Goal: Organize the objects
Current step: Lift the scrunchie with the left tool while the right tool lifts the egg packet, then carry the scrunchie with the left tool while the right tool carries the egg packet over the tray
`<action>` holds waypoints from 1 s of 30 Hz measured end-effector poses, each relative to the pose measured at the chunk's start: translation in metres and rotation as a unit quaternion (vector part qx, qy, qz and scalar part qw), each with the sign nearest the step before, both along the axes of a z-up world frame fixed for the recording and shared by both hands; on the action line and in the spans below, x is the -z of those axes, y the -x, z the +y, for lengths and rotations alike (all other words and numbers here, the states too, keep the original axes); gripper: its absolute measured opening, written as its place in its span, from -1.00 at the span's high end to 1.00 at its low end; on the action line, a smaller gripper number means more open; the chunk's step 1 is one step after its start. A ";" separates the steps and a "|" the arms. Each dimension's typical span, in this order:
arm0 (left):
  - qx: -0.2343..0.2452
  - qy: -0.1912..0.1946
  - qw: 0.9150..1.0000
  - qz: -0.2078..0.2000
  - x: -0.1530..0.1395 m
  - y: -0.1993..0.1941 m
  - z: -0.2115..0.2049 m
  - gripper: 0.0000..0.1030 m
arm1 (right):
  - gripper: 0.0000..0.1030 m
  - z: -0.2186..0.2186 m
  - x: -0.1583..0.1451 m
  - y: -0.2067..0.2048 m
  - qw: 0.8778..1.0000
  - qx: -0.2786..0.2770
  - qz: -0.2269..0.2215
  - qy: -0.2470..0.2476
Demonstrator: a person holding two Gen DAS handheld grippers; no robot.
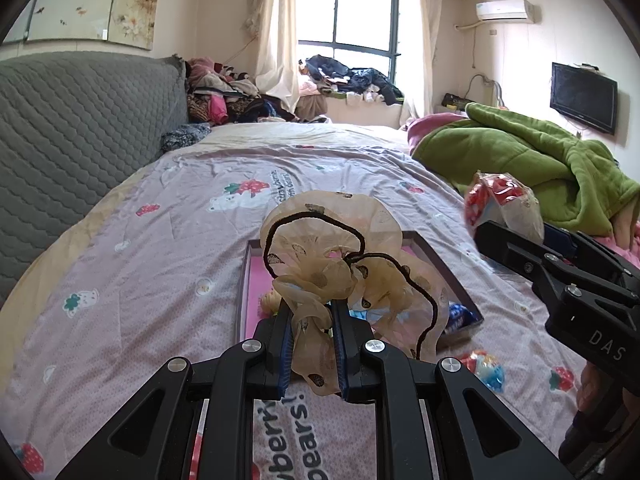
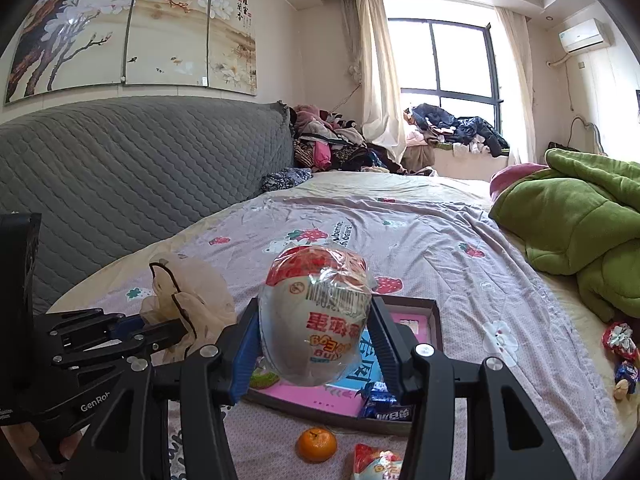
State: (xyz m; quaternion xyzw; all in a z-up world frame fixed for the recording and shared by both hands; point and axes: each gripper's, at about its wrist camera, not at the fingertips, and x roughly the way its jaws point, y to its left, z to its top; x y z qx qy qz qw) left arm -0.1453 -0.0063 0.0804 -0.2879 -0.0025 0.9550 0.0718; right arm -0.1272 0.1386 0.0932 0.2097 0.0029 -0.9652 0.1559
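Observation:
My left gripper [image 1: 312, 340] is shut on a beige sheer scrunchie [image 1: 340, 256] with brown dots and holds it above a dark-framed tray [image 1: 244, 280] with a pink floor on the bed. The scrunchie also shows in the right wrist view [image 2: 192, 300]. My right gripper [image 2: 316, 344] is shut on a white and red egg-shaped snack pack [image 2: 316, 316], held above the same tray [image 2: 434, 320]. The pack also shows in the left wrist view [image 1: 500, 204] at the right gripper's tip [image 1: 484, 232].
A blue candy wrapper [image 2: 384, 404] lies in the tray. An orange [image 2: 316, 444] and a red snack pack [image 2: 376, 464] lie on the bedsheet in front of it. Small packs [image 2: 620, 344] lie at the right. A green blanket [image 2: 580, 220] and grey headboard [image 2: 120, 176] flank the bed.

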 end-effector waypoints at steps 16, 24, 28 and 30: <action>-0.026 0.024 0.999 0.012 -0.019 0.062 0.002 0.66 | -0.01 0.019 -0.009 0.035 1.000 0.016 0.006 -0.014; -0.035 0.020 0.999 0.004 -0.011 0.094 -0.004 0.66 | -0.01 0.007 0.003 0.051 1.000 0.000 -0.006 -0.026; -0.027 0.019 0.999 0.001 -0.001 0.105 0.000 0.66 | -0.01 0.002 0.016 0.061 0.999 -0.004 -0.020 -0.033; -0.025 0.018 0.999 -0.007 0.007 0.111 0.001 0.66 | -0.01 -0.001 0.023 0.065 0.999 -0.005 -0.029 -0.037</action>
